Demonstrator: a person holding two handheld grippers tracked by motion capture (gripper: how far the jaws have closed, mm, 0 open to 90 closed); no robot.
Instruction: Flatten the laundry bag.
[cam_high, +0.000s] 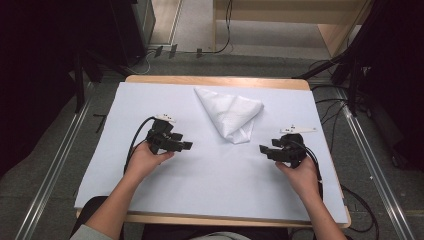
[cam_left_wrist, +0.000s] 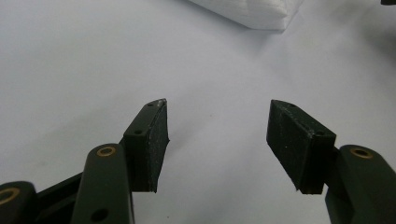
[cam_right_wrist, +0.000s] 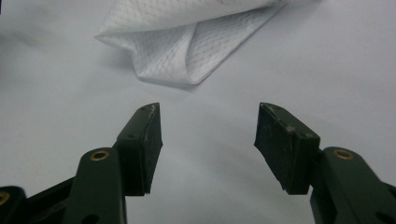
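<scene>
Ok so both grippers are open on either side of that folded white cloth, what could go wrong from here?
1. The folded white mesh-patterned cloth lies in loose layers, so a jaw of the left gripper or the right gripper might pinch only the top layer and pull the fold apart.
2. The cloth rests on a smooth white sheet covering the table; a low grab could catch or wrinkle that sheet too.
3. White on white makes the cloth's edges hard to judge.
</scene>
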